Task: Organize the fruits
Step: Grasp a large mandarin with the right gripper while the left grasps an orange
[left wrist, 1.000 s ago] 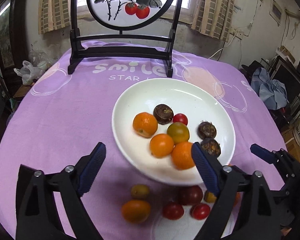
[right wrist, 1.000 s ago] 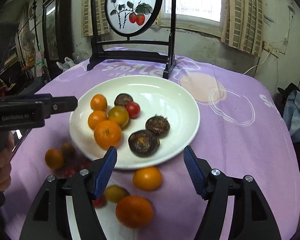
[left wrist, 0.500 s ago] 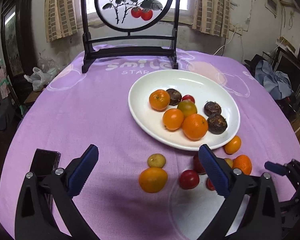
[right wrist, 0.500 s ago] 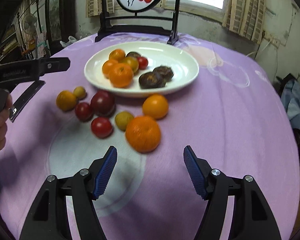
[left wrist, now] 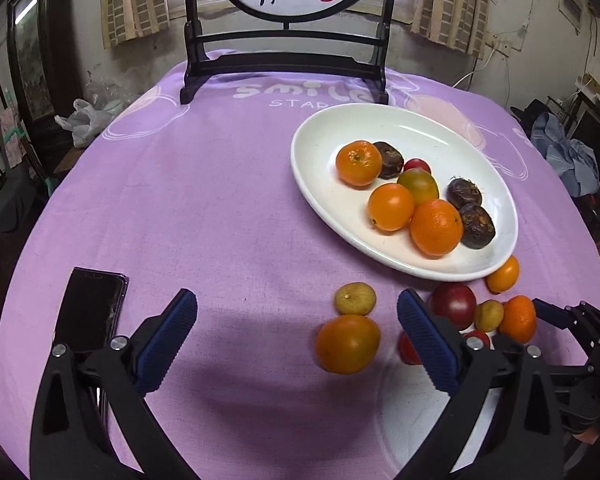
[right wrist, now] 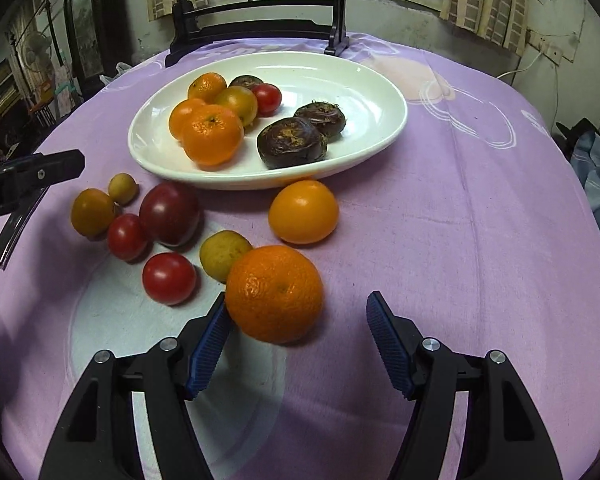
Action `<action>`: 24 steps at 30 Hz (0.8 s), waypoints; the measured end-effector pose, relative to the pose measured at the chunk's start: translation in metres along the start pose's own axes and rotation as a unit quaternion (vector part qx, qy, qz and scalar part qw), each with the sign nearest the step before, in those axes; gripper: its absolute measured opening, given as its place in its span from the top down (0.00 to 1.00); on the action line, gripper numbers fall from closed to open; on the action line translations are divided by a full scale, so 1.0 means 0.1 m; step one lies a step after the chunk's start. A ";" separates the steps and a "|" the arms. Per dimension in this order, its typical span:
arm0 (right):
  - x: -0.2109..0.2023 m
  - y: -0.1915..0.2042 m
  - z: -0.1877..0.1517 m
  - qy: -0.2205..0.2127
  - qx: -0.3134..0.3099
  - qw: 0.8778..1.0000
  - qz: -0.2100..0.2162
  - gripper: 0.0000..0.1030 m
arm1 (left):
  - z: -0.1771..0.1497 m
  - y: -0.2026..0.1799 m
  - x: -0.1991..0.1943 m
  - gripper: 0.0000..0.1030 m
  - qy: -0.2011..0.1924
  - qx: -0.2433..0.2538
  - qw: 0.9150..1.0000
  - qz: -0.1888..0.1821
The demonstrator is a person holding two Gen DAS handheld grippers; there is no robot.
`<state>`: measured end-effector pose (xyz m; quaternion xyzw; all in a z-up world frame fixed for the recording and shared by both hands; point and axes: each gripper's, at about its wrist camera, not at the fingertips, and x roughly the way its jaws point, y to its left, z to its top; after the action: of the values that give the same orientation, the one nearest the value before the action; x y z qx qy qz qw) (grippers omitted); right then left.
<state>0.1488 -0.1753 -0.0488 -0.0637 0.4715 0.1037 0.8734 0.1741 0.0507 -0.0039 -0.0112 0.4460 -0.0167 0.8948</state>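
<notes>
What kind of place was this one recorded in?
Probably a lived-in home room: a table under a purple cloth, a painted screen stand by a curtained window, clothes piled nearby.

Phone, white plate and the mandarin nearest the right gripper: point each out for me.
phone (left wrist: 88,312), left wrist view, middle of its dark screen
white plate (right wrist: 340,80), right wrist view, bare inner surface
mandarin (right wrist: 274,292), right wrist view, middle of its peel

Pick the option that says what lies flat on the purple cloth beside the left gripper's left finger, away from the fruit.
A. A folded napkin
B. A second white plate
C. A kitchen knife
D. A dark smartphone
D. In the left wrist view a dark smartphone lies flat on the cloth just left of the left gripper, well apart from the loose fruit and the single white plate.
</notes>
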 end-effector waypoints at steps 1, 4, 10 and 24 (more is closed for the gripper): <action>0.01 0.00 0.00 -0.002 0.000 1.000 0.003 0.35 | 0.00 0.01 0.01 0.05 0.002 -0.003 1.000 -0.004; -0.02 0.05 0.00 -0.018 -0.006 1.000 0.020 0.54 | -0.01 0.04 0.05 0.05 0.010 -0.008 1.000 -0.010; -0.13 0.01 -0.06 -0.027 0.003 0.999 0.036 0.58 | -0.03 0.06 0.19 0.05 0.041 -0.019 0.999 -0.029; -0.27 -0.04 -0.14 -0.047 -0.007 0.997 0.054 0.58 | -0.23 -0.08 0.38 0.05 0.076 0.010 0.996 -0.054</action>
<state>0.1241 -0.1856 -0.0334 -0.0394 0.4324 0.1565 0.8871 0.1779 0.0413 -0.0476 -0.0245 0.5114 -0.0701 0.8561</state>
